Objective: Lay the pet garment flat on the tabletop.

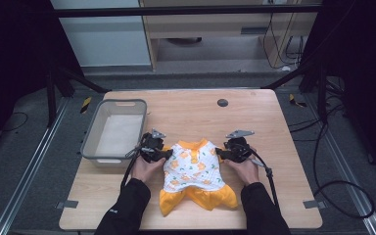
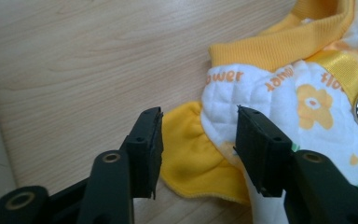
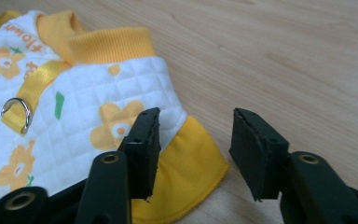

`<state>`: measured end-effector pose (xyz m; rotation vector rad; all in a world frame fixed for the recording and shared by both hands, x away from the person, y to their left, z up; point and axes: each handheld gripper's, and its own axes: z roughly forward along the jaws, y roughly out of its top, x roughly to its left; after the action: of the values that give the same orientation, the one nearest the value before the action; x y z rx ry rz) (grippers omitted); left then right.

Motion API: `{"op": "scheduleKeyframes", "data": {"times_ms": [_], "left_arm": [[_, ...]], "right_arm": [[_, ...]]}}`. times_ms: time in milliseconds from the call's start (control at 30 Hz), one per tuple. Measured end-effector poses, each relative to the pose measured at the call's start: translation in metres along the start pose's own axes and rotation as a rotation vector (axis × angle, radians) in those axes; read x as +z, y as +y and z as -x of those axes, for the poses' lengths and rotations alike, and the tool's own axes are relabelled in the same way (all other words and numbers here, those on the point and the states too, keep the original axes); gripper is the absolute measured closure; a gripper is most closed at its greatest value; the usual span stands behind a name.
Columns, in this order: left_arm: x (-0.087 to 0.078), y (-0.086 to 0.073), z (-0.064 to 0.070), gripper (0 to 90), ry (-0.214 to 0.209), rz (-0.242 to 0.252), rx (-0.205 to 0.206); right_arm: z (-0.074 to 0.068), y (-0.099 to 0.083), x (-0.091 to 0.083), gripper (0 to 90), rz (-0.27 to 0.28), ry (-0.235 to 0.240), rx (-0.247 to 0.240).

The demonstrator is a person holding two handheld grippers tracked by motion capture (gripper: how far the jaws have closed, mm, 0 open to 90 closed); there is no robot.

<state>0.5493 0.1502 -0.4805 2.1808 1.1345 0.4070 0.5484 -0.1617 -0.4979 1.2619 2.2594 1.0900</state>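
Observation:
A small white quilted garment (image 1: 194,167) with yellow flowers, a yellow ribbed collar and a yellow skirt hem lies flat on the wooden table (image 1: 254,122). My left gripper (image 1: 165,154) is at its left sleeve, jaws open around the yellow sleeve cuff (image 2: 193,158). My right gripper (image 1: 221,152) is at the right sleeve, jaws open over the other yellow cuff (image 3: 186,163). A yellow ribbon with a metal ring (image 3: 17,112) runs down the garment's back. In the gripper views the left gripper (image 2: 198,149) and the right gripper (image 3: 193,151) hold nothing.
A grey plastic basket (image 1: 90,139) stands on the table's left side, close to my left hand. A dark round grommet (image 1: 222,103) sits in the far table top. Metal floor rails and cables run on both sides of the table.

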Motion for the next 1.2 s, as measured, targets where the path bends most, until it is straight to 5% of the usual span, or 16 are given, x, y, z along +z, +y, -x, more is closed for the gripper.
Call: {"op": "scheduleKeyframes", "data": {"times_ms": [300, 533, 700, 833, 933, 1067, 1133, 1200], "left_arm": [[0.008, -0.001, 0.013, 66.2, 0.015, -0.036, 0.027], [0.007, 0.000, 0.016, 82.1, 0.029, -0.035, 0.022], [-0.021, 0.011, 0.016, 83.3, 0.035, 0.139, 0.020], [-0.039, 0.032, 0.020, 83.2, 0.088, 0.259, 0.045], [-0.033, 0.048, 0.020, 82.5, 0.137, 0.281, 0.045], [-0.012, 0.056, 0.013, 70.3, 0.203, 0.234, -0.009], [-0.012, 0.055, 0.008, 61.0, 0.156, 0.234, -0.055], [-0.018, 0.052, 0.007, 53.3, 0.144, 0.247, -0.048]], "right_arm": [[-0.008, -0.001, 0.002, 80.8, -0.032, 0.042, -0.003], [-0.012, 0.000, -0.003, 86.5, -0.035, 0.045, -0.034], [-0.010, 0.008, -0.023, 86.9, 0.075, 0.030, -0.031], [-0.006, 0.024, -0.039, 86.8, 0.188, -0.020, -0.053], [-0.003, 0.034, -0.040, 86.1, 0.257, -0.100, -0.073], [-0.001, 0.040, -0.022, 78.8, 0.202, -0.209, -0.085], [-0.002, 0.040, -0.017, 75.1, 0.168, -0.239, -0.091], [-0.003, 0.040, -0.020, 69.8, 0.175, -0.228, -0.088]]}}
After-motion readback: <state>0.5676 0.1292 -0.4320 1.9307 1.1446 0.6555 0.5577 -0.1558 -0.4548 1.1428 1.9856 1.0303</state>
